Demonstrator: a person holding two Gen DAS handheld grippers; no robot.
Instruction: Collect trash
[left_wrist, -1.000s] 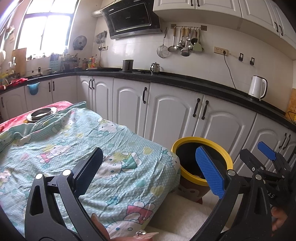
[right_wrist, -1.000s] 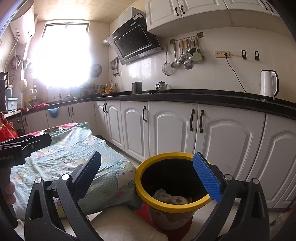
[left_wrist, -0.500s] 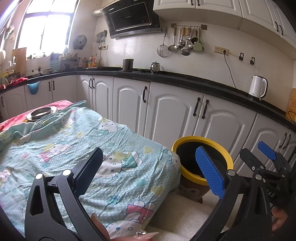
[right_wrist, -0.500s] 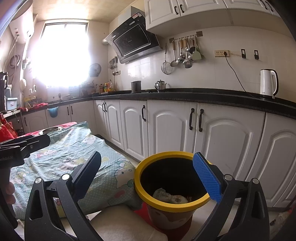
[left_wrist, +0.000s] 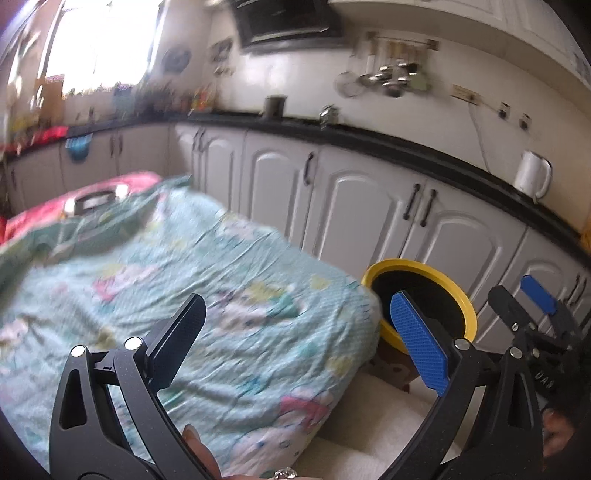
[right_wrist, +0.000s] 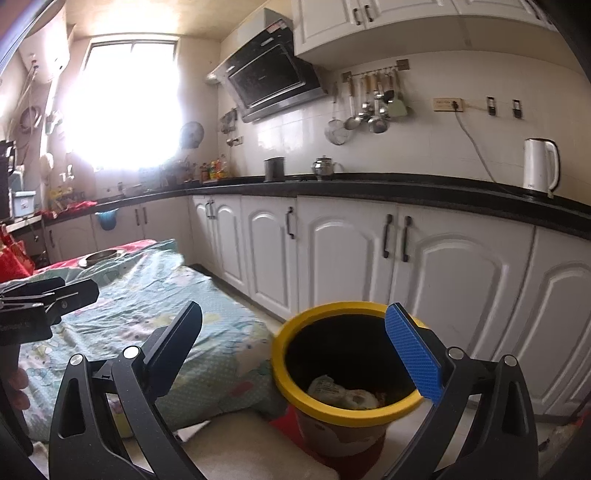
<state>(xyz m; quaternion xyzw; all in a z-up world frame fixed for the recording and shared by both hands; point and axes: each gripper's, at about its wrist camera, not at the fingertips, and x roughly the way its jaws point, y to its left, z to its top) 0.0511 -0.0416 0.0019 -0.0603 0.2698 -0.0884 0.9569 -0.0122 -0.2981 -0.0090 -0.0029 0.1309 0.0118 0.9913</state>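
Observation:
A bin with a yellow rim (right_wrist: 295, 391) stands on the floor below the white cabinets, with crumpled trash (right_wrist: 343, 395) lying inside. It also shows in the left wrist view (left_wrist: 417, 264), past the table corner. My right gripper (right_wrist: 295, 347) is open and empty, just above and in front of the bin. My left gripper (left_wrist: 299, 336) is open and empty over the cloth-covered table (left_wrist: 221, 288). The right gripper shows at the right of the left wrist view (left_wrist: 524, 299). The left gripper shows at the left edge of the right wrist view (right_wrist: 48, 295).
The table has a teal cartoon-print cloth, with a metal dish (right_wrist: 101, 254) on red cloth at its far end. White cabinets (right_wrist: 347, 258) under a black counter run behind the bin. A white kettle (right_wrist: 539, 166) stands on the counter. A pale mat (left_wrist: 373, 424) lies on the floor.
The left wrist view has blurred and shifted, so the left gripper has moved, tilting slightly down toward the table. The right gripper has barely moved. Both stay open.

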